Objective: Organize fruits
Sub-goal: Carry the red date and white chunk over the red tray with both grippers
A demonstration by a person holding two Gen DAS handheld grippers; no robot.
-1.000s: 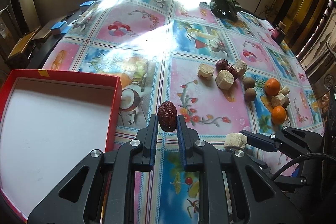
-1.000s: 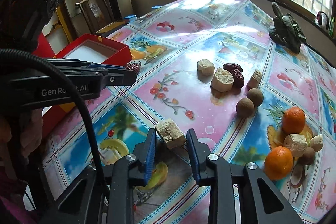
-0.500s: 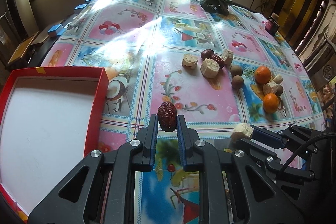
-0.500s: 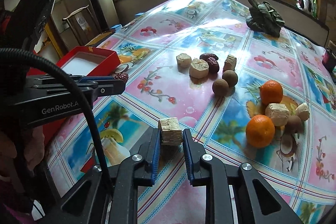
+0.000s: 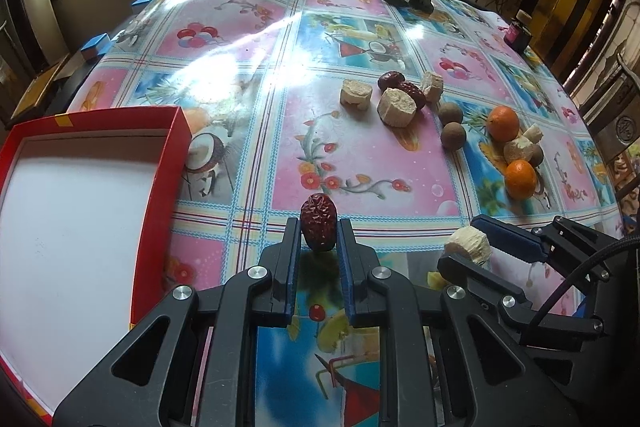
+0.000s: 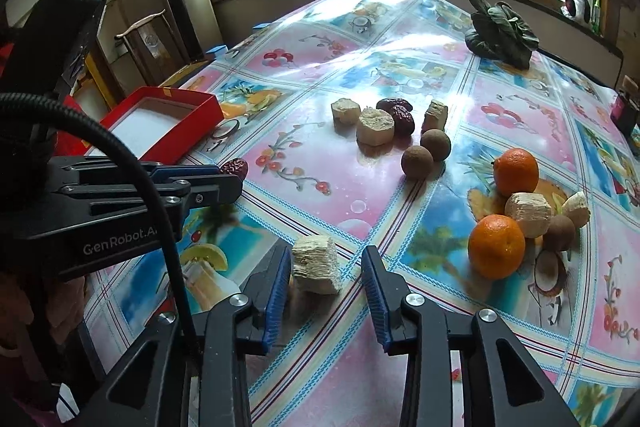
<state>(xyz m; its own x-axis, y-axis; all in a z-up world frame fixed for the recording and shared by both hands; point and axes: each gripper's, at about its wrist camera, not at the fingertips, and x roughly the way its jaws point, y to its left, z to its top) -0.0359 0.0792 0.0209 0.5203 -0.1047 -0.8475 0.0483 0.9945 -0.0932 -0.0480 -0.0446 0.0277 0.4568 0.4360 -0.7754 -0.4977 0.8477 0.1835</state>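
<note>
Two grippers noted: my left gripper (image 5: 319, 231) is clamped on a red date (image 5: 318, 227) above the tablecloth (image 5: 360, 147) beside the red box (image 5: 160, 187), while my right gripper (image 6: 326, 277) stands wide apart, the pale chunk (image 6: 315, 271) touching only its left pad.

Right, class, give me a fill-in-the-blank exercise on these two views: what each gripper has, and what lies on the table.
1. The left gripper is shut on a wrinkled red ____.
2. The pale chunk sits between the right gripper's ____ jaws.
3. The number of oranges on the table is ____.
4. The inside of the red box is ____ in colour.

Missing words: date; open; two; white
</note>
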